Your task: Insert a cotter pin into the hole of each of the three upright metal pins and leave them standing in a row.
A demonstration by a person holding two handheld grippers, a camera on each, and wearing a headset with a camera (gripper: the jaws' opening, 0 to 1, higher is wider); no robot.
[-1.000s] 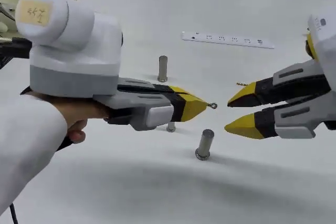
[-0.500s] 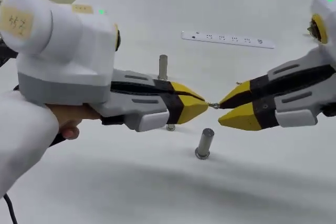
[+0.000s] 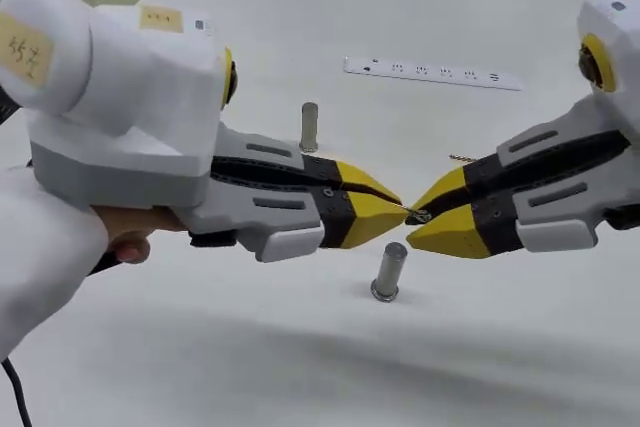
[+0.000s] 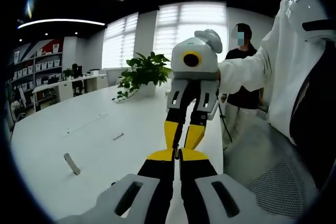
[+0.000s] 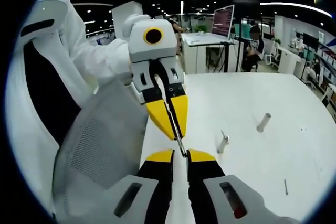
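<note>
My left gripper (image 3: 398,209) and right gripper (image 3: 418,219) meet tip to tip above the white table (image 3: 250,7). A thin cotter pin (image 3: 412,213) sits between them. The left jaws are shut on its legs, and the right jaws have pinched in on its looped end. In the right gripper view the cotter pin (image 5: 177,129) runs from the left gripper's yellow fingers (image 5: 157,116) down into my right gripper (image 5: 181,155). One upright metal pin (image 3: 309,127) stands behind the grippers and another upright metal pin (image 3: 389,267) stands just in front. A third one is hidden behind the left gripper.
A spare cotter pin (image 3: 460,159) lies on the table to the right. A white power strip (image 3: 430,74) lies further back. In the left gripper view a person (image 4: 241,77) stands in the background beside a potted plant (image 4: 144,72).
The right gripper has moved left to meet the left gripper's tip. Its jaws, wide apart a second ago, have closed around the end of the cotter pin.
</note>
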